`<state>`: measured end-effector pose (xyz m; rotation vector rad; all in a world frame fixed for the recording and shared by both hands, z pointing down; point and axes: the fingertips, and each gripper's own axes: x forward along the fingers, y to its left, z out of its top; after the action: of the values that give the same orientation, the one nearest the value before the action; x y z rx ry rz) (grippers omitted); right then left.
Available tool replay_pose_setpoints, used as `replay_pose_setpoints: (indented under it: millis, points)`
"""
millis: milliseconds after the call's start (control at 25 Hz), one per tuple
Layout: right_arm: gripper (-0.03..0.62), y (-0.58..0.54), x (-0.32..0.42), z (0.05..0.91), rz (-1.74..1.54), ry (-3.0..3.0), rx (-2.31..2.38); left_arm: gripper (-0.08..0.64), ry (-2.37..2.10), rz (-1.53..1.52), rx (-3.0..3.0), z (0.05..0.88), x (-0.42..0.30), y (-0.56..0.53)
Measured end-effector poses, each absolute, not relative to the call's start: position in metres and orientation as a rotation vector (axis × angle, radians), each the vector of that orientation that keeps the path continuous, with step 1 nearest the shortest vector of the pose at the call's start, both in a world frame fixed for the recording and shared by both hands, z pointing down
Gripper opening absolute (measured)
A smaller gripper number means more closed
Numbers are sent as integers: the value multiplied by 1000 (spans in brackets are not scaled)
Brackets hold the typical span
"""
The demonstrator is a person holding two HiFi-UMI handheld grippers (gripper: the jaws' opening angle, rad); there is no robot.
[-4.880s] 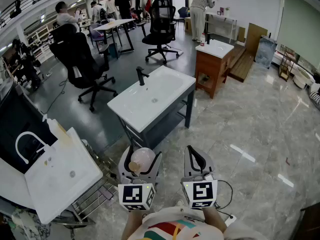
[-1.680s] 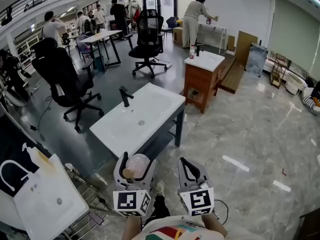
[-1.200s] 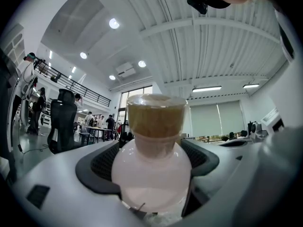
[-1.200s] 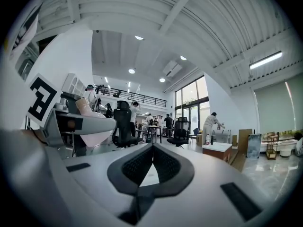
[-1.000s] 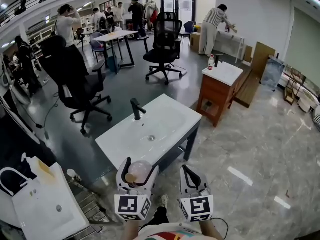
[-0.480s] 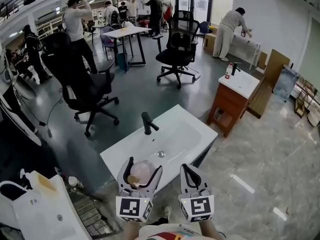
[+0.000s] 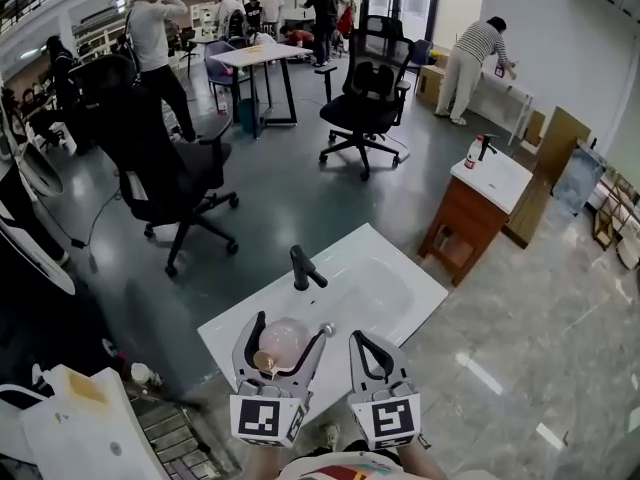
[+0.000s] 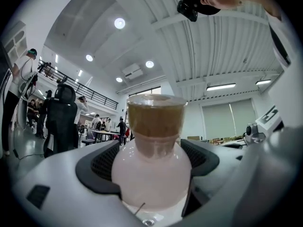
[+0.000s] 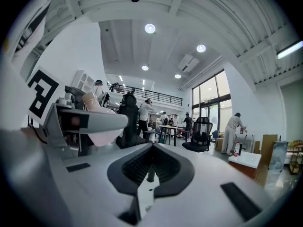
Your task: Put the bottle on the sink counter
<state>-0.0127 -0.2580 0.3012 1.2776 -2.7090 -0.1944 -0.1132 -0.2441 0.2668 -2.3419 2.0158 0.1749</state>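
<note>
Sink surface (image 7: 345,251) nearer now, just beyond left hand-held gripper (image 7: 289,327) pinching pink bottle (image 8: 151,171), right hand-held gripper (image 7: 361,338) pressed together, empty.

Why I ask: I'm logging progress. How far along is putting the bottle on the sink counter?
Done: the left gripper is shut on the pink bottle. In hand: the bottle hangs over the white sink counter's near edge, not set down. Left: lower it onto the counter and release. The right gripper is shut and empty.

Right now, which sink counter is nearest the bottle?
The white sink counter with the black faucet, ahead of the left gripper holding the bottle; the wooden-cabinet one stands farther right.
</note>
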Motion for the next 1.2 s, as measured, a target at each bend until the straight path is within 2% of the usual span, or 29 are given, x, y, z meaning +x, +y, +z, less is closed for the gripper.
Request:
replay_pose_setpoints:
  millis: [640, 1200]
  points:
    - [12, -297, -9, 312, -57, -2799, 1159, 394, 2318, 83, -2174, 307, -124, -255]
    - [12, -305, -23, 312, -45, -2885, 1013, 394, 2419, 9, -1991, 300, -137, -250]
